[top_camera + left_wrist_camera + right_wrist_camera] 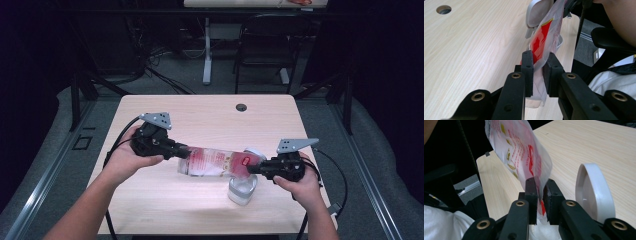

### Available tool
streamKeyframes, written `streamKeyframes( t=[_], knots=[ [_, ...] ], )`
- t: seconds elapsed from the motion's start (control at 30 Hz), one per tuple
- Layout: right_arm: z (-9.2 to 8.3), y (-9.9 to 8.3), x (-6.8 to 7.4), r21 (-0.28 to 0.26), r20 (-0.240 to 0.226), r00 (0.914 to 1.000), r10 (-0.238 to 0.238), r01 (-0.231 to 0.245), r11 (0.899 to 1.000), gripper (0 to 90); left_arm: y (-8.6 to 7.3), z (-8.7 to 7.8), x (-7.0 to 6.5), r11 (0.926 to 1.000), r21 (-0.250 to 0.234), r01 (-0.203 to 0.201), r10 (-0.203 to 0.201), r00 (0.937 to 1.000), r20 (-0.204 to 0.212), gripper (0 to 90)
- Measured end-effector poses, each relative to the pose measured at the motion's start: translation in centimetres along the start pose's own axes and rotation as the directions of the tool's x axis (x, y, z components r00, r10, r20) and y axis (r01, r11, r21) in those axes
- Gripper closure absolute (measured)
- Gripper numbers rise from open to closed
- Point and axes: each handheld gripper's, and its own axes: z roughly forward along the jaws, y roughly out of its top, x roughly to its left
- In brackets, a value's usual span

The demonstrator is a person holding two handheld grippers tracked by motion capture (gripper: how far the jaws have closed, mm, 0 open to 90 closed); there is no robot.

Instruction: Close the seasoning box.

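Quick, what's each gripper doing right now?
Left gripper: closed on one end of the plastic bag.
Right gripper: the bag's other end sits between its jaws; whether they press on it cannot be told.

The left gripper (pixel 186 150) is held level, pointed inward by the left hand (pixel 131 159); the right gripper (pixel 251 169) is aimed back at it, both with jaws nearly closed.
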Motion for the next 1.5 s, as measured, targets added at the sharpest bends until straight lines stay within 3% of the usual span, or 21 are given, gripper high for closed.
streamKeyframes(
  t=[0.03,0.07,0.1,0.63,0.87,1.5],
  knots=[
    [0.0,0.0,0.0,0.007,-0.001,1.0000,-0.002,0.002,1.000,82.0,-0.2,0.1,0.1,0.9999,-0.014,0.009,-0.009,0.9997,0.024,79.7],
    [0.2,-0.1,0.0,0.008,-0.006,1.0000,0.003,-0.003,1.000,82.0,-0.3,0.0,0.2,1.0000,-0.002,0.007,-0.007,1.0000,0.005,79.6],
    [0.3,-0.1,-0.1,0.019,-0.003,1.0000,-0.001,0.001,1.000,82.0,-0.4,0.1,0.3,0.9998,-0.012,0.013,-0.013,0.9996,0.025,79.6],
    [1.1,-0.5,-0.3,0.053,-0.027,0.9996,0.007,-0.006,0.999,81.9,-1.6,0.3,0.7,0.9991,-0.025,0.035,-0.035,0.9990,0.026,79.1],
    [1.4,-0.5,-0.3,0.029,-0.029,0.9994,0.017,-0.017,0.999,84.5,-2.2,0.4,1.0,0.9982,-0.037,0.047,-0.046,0.9987,0.021,79.0],
    [1.3,-0.1,0.3,0.015,-0.006,0.9993,-0.038,0.038,0.999,89.6,-4.2,1.2,1.8,0.9962,-0.053,0.069,-0.067,0.9971,0.036,78.7]
  ],
)
